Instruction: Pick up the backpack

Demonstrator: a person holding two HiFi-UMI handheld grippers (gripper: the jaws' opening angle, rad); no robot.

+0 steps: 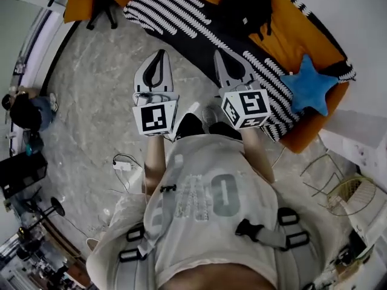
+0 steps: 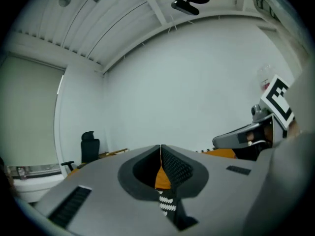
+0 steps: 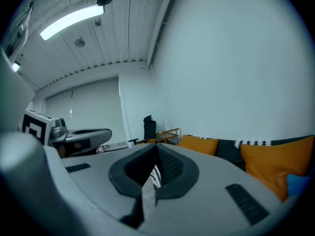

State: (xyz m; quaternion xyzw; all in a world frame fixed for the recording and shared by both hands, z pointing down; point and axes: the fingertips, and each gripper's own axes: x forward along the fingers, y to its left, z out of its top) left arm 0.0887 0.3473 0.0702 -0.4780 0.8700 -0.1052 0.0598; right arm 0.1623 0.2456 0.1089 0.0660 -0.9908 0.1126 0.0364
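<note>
Fingers (image 1: 145, 77) are pressing together on nothing on both our left gripper (image 1: 160, 53) and our right gripper (image 1: 217, 53), which we are holding side by side over the floor (image 1: 103, 71) near the sofa's (image 1: 296, 35) front edge, while the black backpack (image 1: 254, 8) is lying toward its back edge.

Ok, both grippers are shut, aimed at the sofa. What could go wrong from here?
Both the left gripper and right gripper are shut and empty; unopened, they would just shove the black bag on the sofa. The striped blanket lies beside it, so jaws could pinch that too. The cable on the floor could trip you.
</note>
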